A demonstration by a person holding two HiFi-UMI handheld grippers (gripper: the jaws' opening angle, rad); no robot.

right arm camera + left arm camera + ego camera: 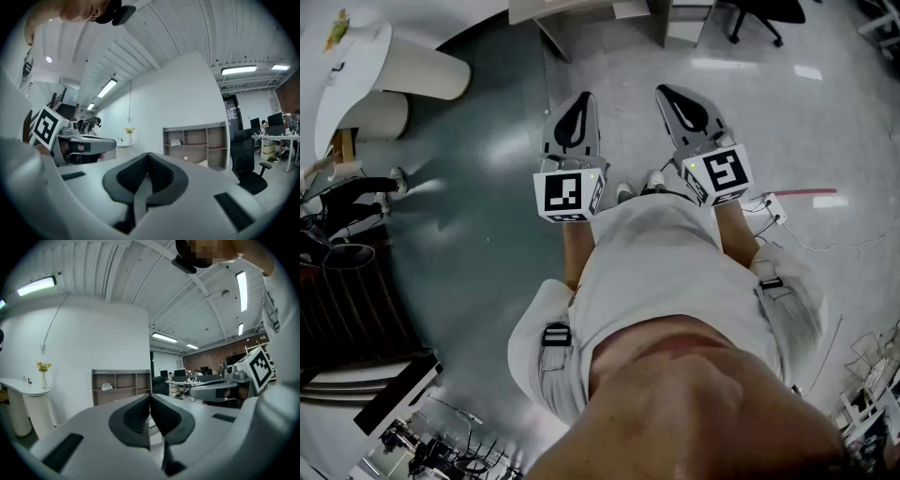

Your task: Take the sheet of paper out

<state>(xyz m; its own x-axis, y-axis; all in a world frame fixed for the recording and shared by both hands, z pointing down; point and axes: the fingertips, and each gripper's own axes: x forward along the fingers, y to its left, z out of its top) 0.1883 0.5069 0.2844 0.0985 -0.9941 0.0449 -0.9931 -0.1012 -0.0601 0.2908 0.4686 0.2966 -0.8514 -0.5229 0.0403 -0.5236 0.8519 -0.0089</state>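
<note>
No sheet of paper shows in any view. In the head view both grippers are held level in front of the person's body, above the floor. My left gripper (579,101) has its jaws together with nothing between them, and in its own view the dark pads (136,416) meet at the tips. My right gripper (672,94) is shut too and empty, its pads (161,173) pressed together. Each gripper appears in the other's view: the right gripper (220,390) at the right edge, the left gripper (84,145) at the left.
A wooden open shelf (121,385) stands against the white wall ahead. A white rounded counter (366,56) with a flower vase (43,373) is at the left. An office chair (248,159) and desks are at the right. A power strip (773,208) lies on the floor.
</note>
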